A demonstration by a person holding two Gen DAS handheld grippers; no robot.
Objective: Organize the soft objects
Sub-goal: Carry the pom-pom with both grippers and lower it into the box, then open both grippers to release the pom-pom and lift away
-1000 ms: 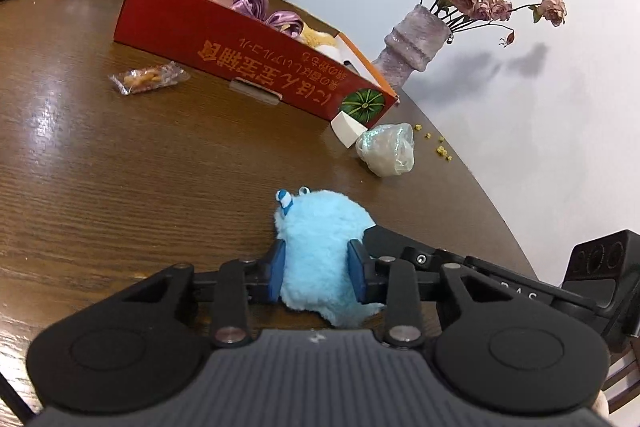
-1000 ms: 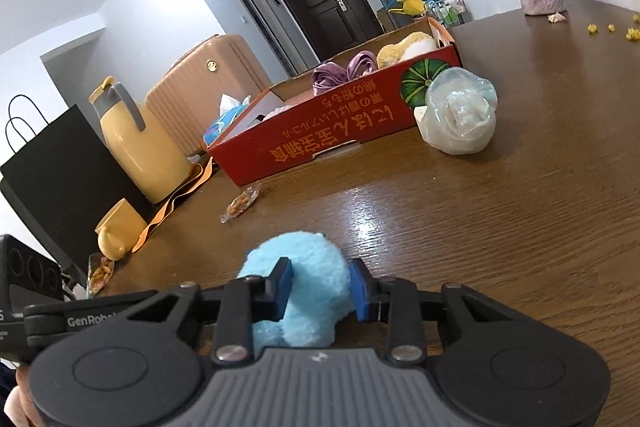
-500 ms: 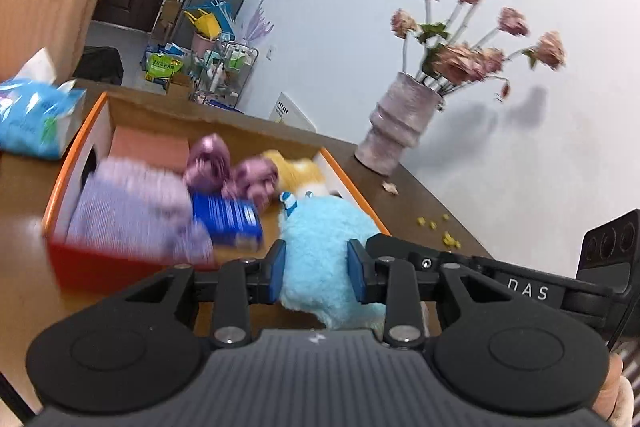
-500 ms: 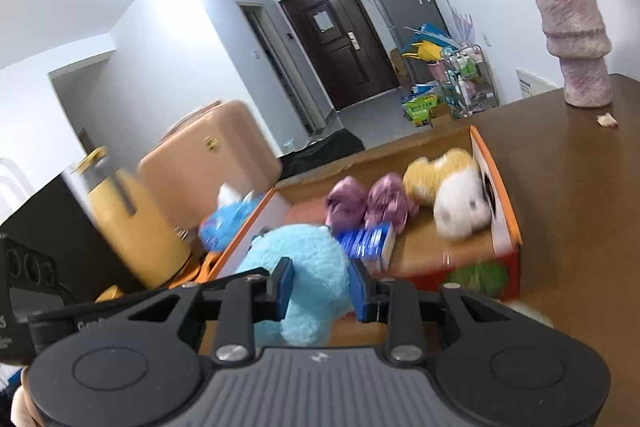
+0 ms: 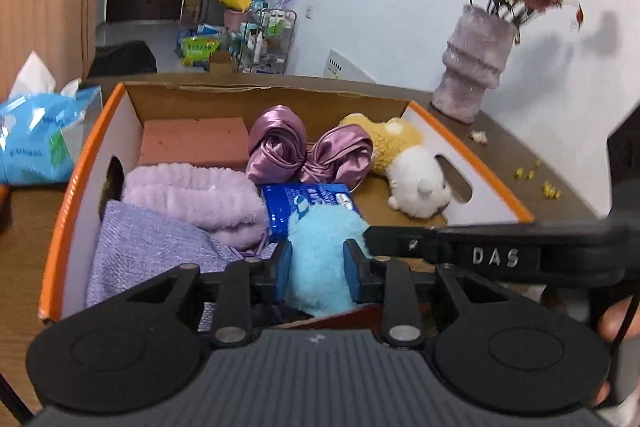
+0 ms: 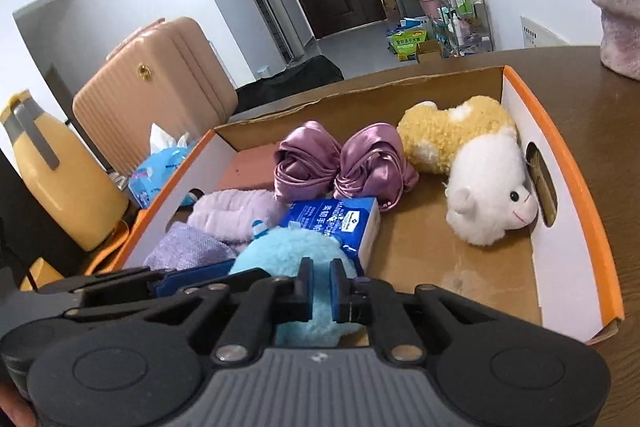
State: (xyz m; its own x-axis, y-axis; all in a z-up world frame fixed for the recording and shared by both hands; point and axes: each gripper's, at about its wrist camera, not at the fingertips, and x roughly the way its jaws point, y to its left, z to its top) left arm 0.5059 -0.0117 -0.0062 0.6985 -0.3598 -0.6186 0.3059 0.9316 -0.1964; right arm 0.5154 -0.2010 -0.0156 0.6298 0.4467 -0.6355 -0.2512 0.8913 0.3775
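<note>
Both grippers hold one fluffy light-blue plush toy point(image 5: 320, 247) over the near edge of an orange cardboard box point(image 5: 80, 163). My left gripper point(image 5: 318, 267) is shut on the toy's body. My right gripper point(image 6: 319, 291) is shut tight on the same toy point(image 6: 288, 251), pinching its fluff. In the box lie a yellow-and-white plush lamb point(image 6: 480, 187), two purple satin scrunchies point(image 6: 340, 163), a blue tissue pack point(image 6: 340, 223), a lilac fuzzy headband point(image 5: 192, 195), a purple cloth point(image 5: 148, 251) and a pink sponge block point(image 5: 192, 143).
A purple vase point(image 5: 472, 71) of dried roses stands on the brown table right of the box. A blue tissue packet point(image 5: 36, 139) lies left of it. A yellow jug point(image 6: 52, 179) and a pink suitcase point(image 6: 160, 75) stand beyond the left side.
Both grippers lifted the blue toy off the table and carried it forward over the box's near edge. The right gripper's jaws have closed tighter on it.
</note>
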